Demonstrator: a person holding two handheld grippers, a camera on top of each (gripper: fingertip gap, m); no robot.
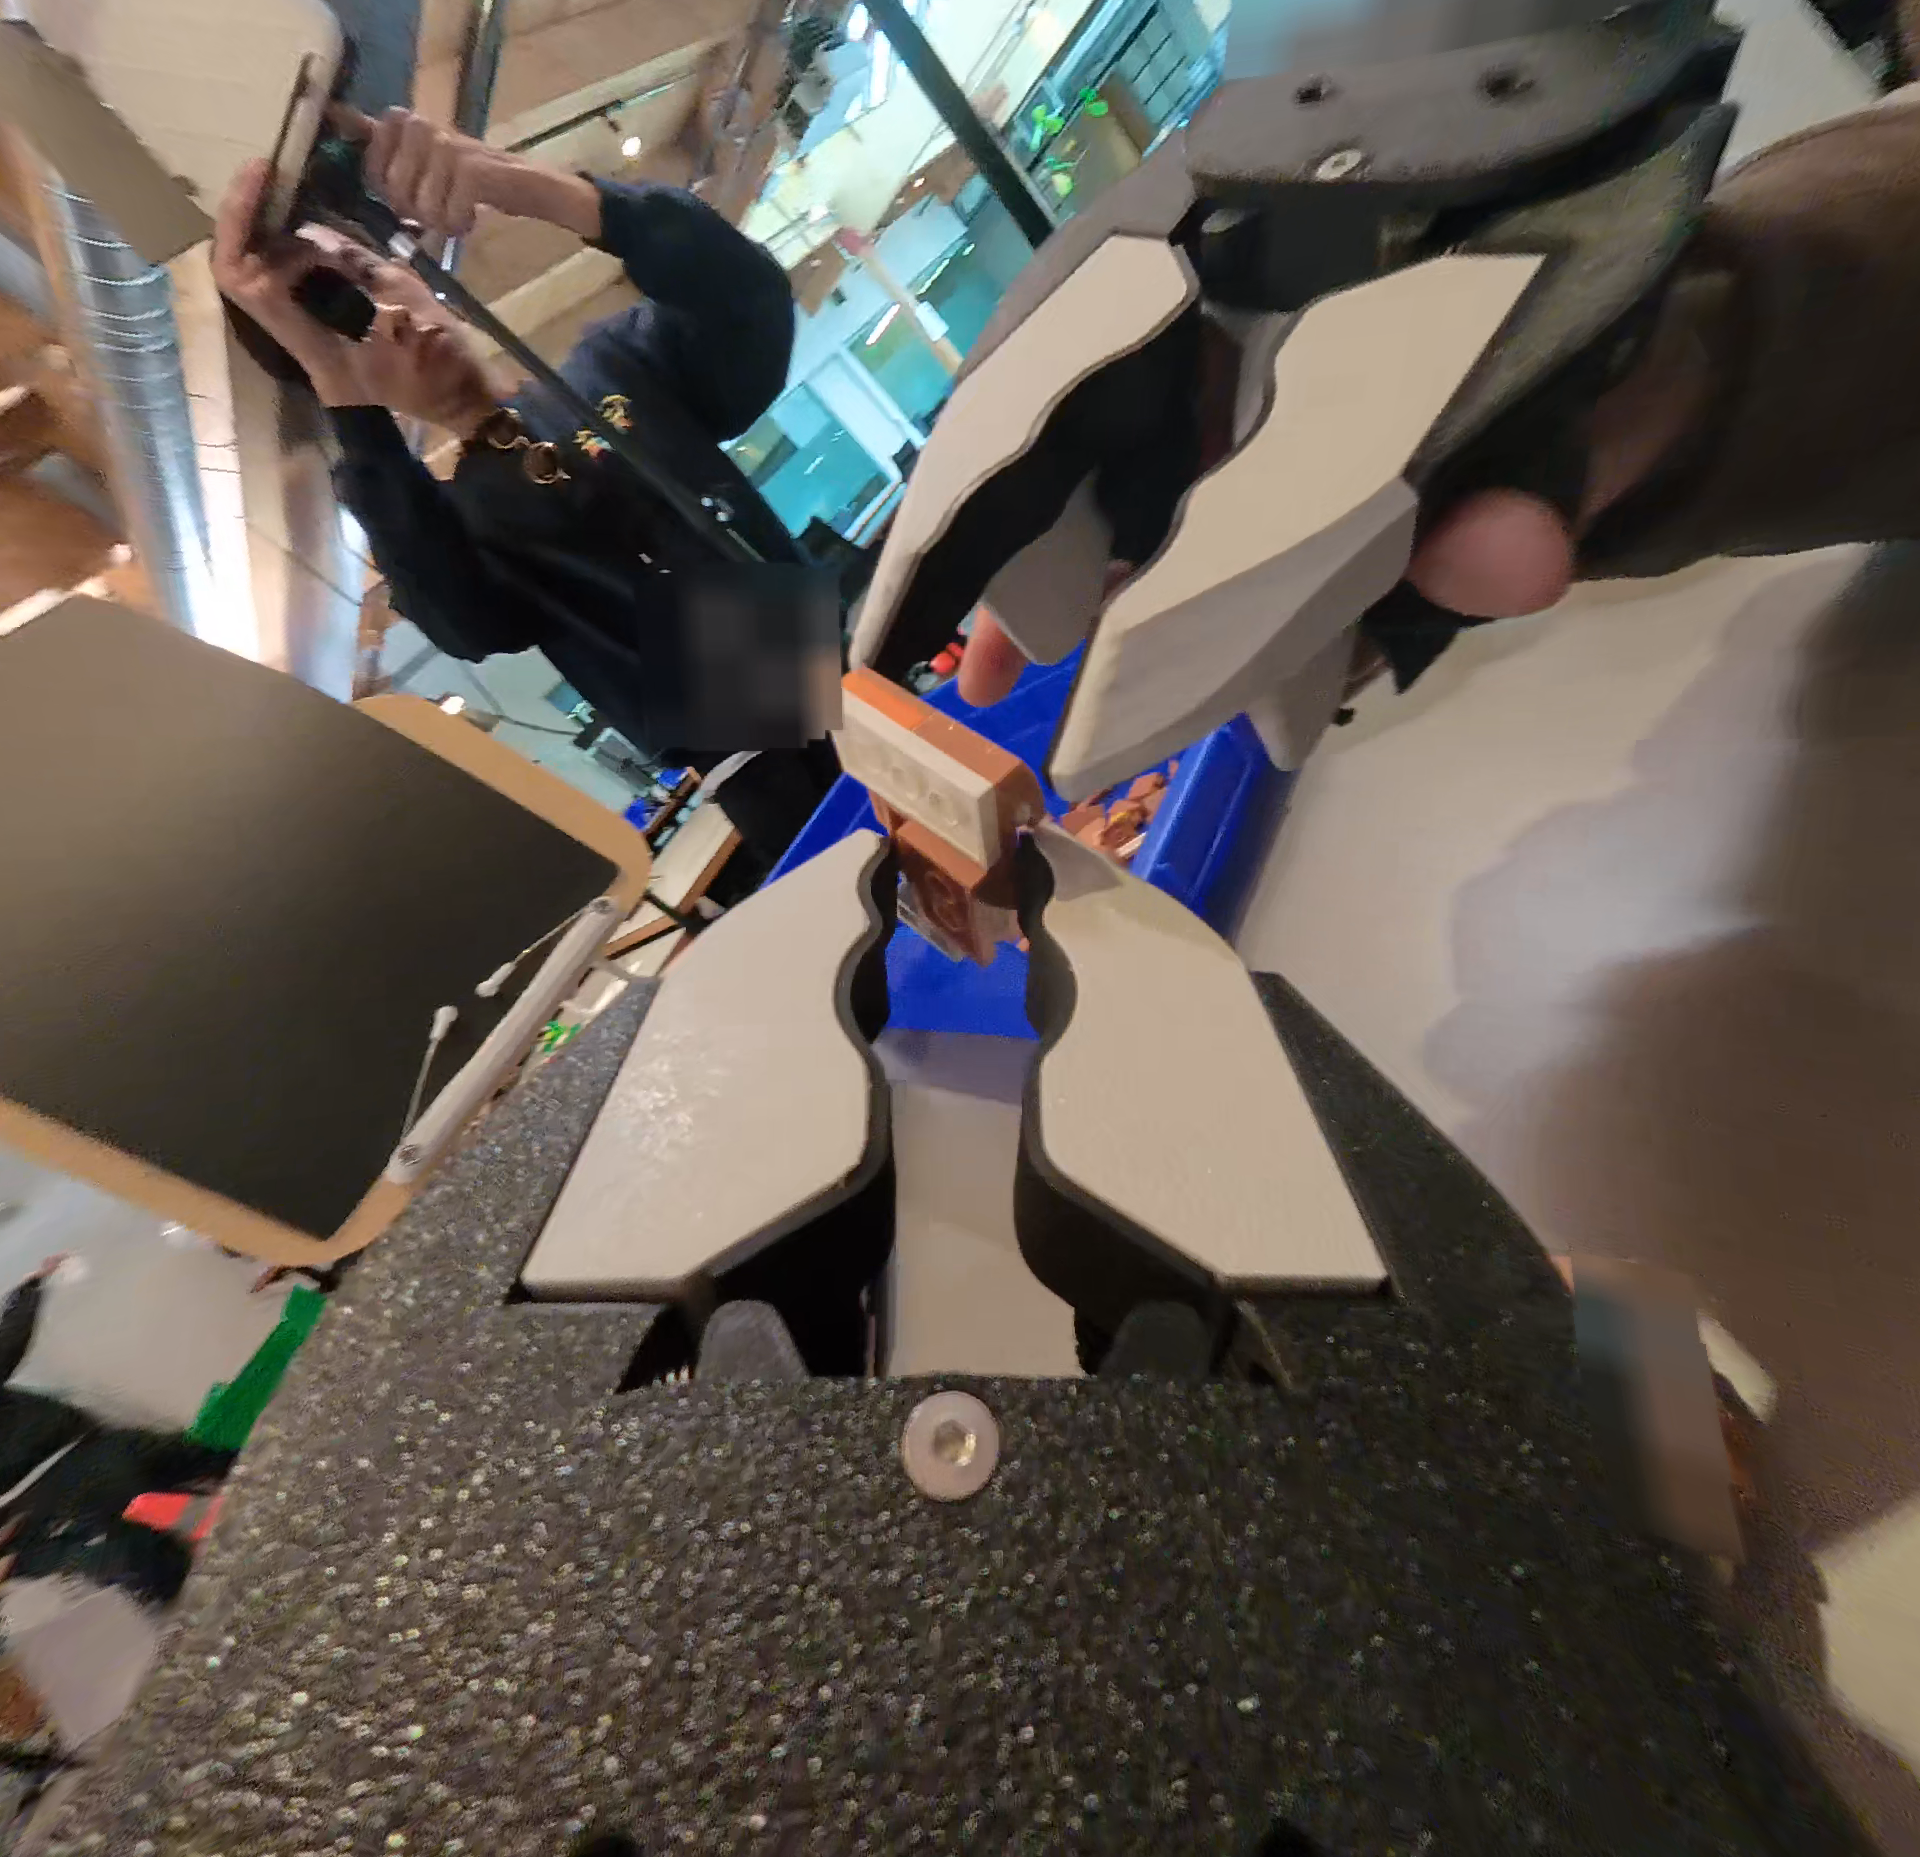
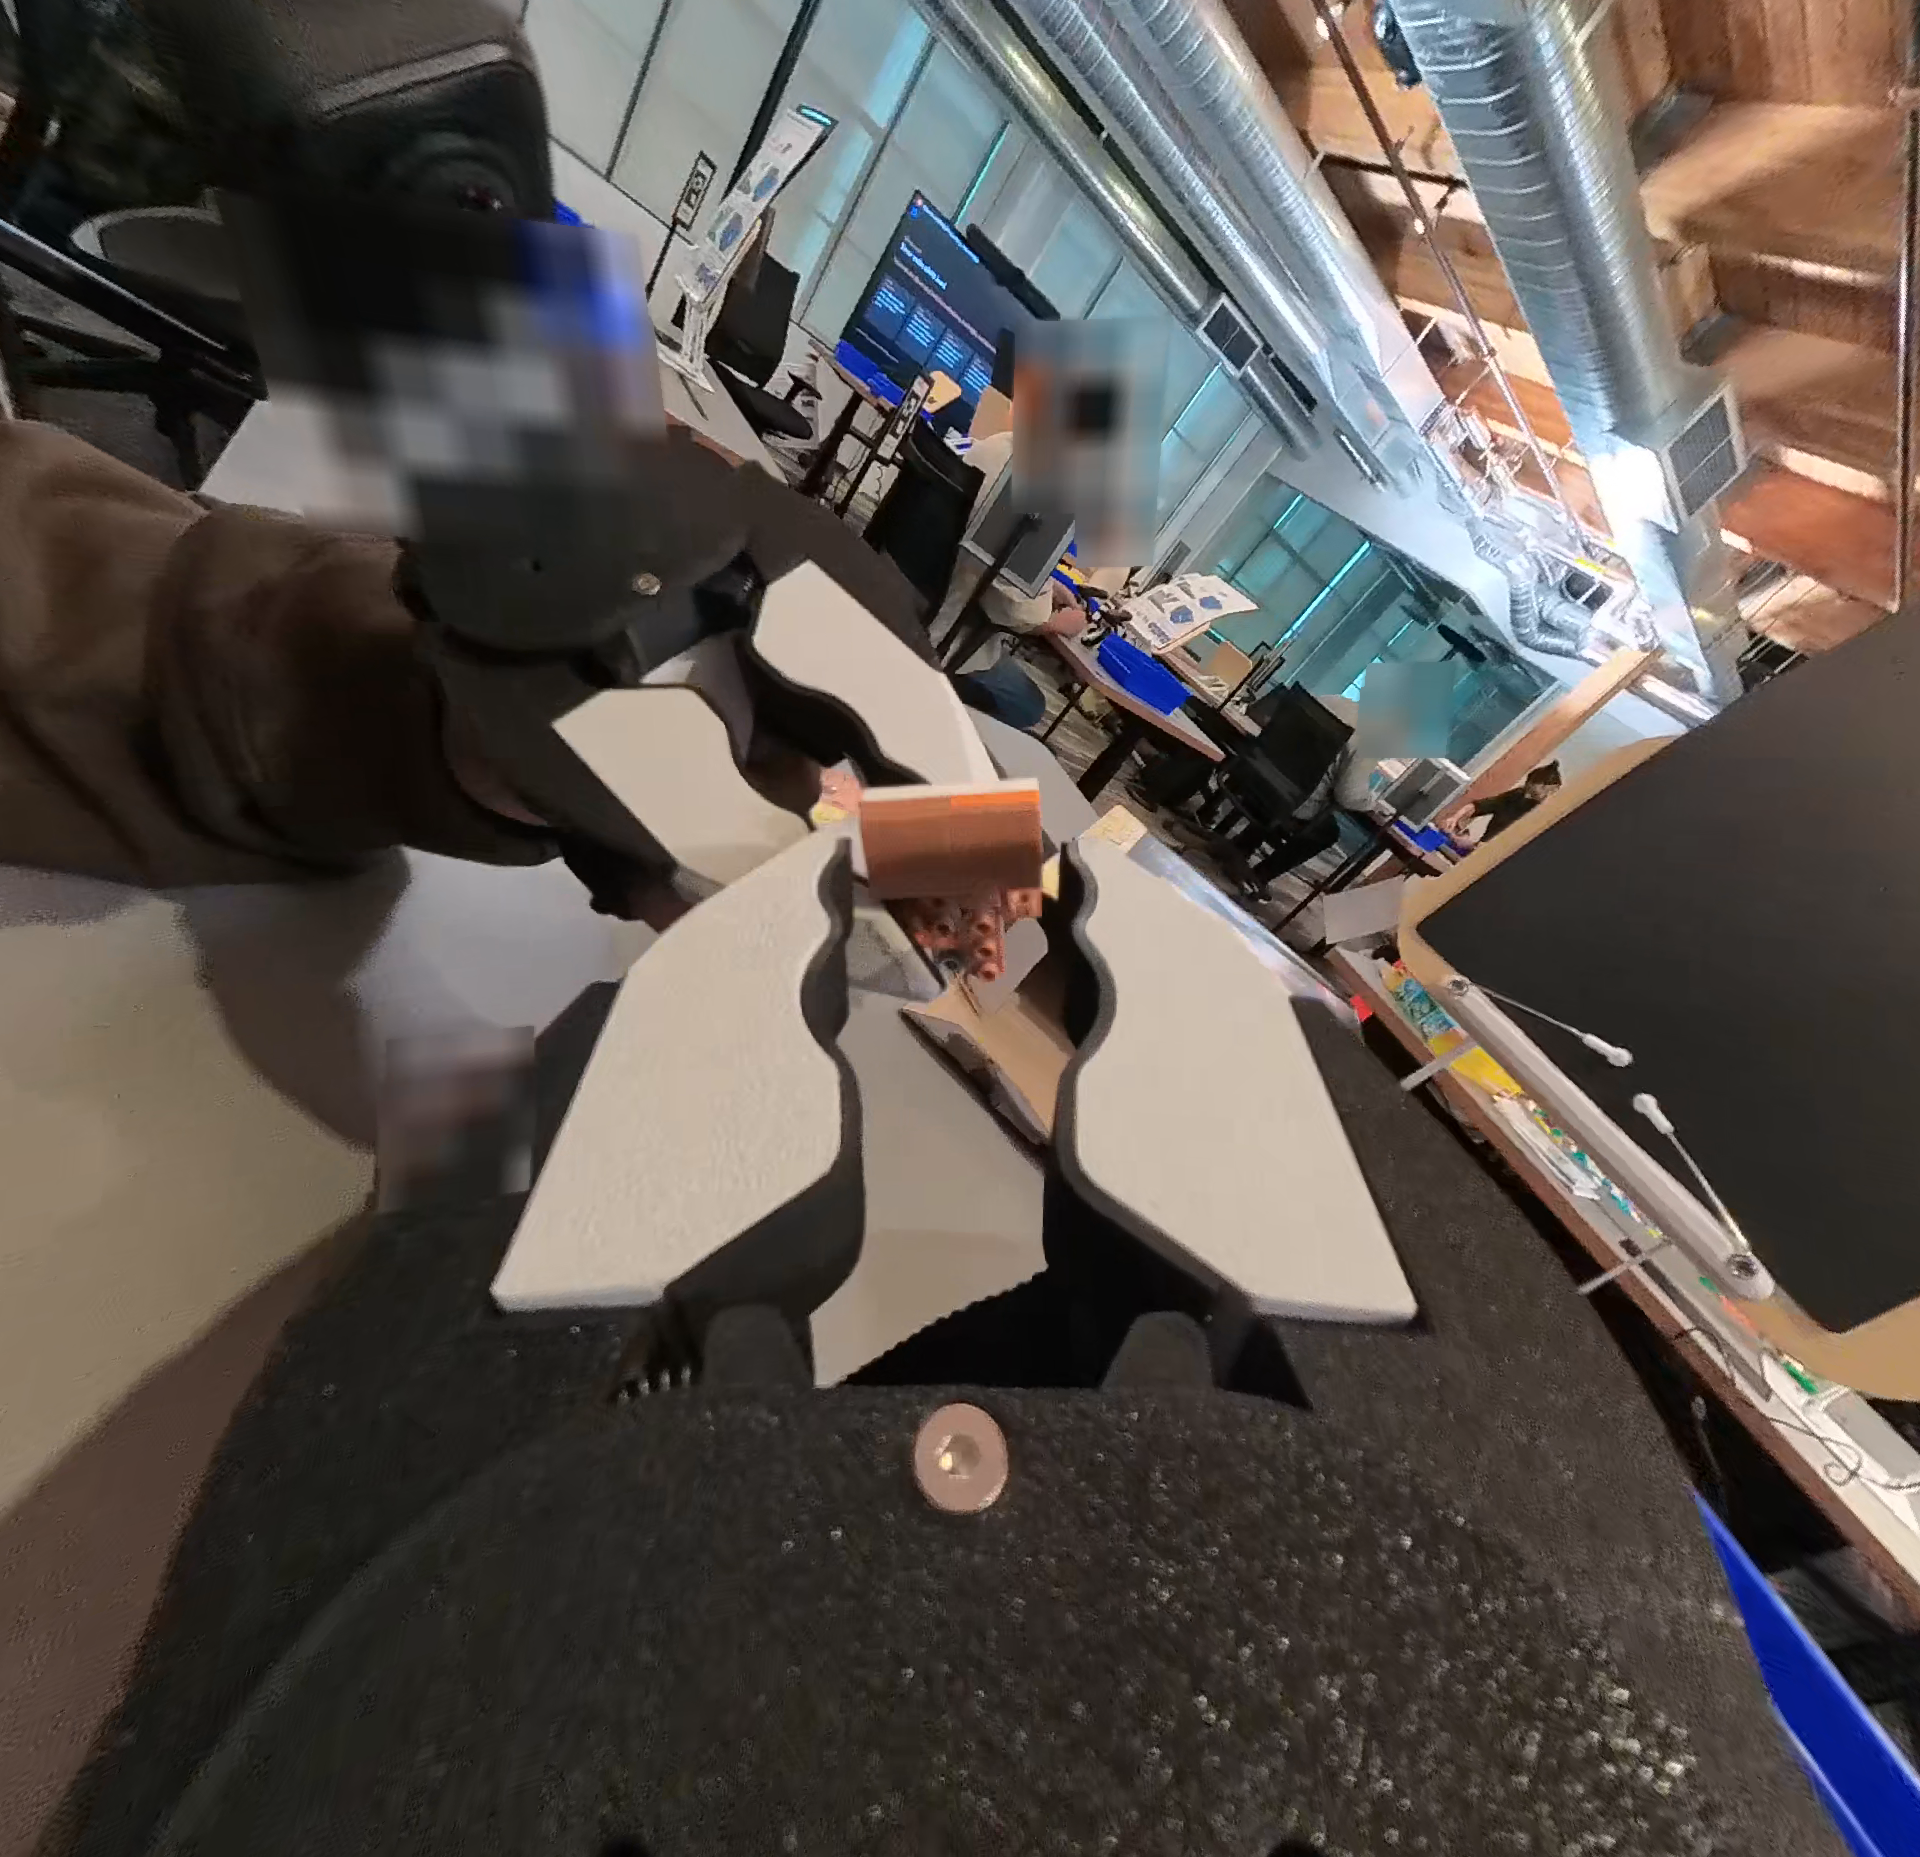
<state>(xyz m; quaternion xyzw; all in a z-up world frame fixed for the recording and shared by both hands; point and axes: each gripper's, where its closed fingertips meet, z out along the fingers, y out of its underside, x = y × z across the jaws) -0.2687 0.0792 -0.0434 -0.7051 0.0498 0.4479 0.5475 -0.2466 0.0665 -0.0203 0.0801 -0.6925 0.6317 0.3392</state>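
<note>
Brick assembly (image 1: 940, 831), brown with a white plate on top, clamped between the narrowly parted fingertips of the left gripper (image 1: 951, 851) above a blue bin (image 1: 1226, 810). Right gripper (image 2: 956, 872) grips the same assembly; in the left wrist view its jaws appear somewhat parted.

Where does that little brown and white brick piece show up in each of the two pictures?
Left wrist view: brick piece at centre, between the near gripper's tips.
Right wrist view: brick piece just above centre, between the near tips.
Shared landmark: the other hand-held gripper facing it, just beyond.
</note>
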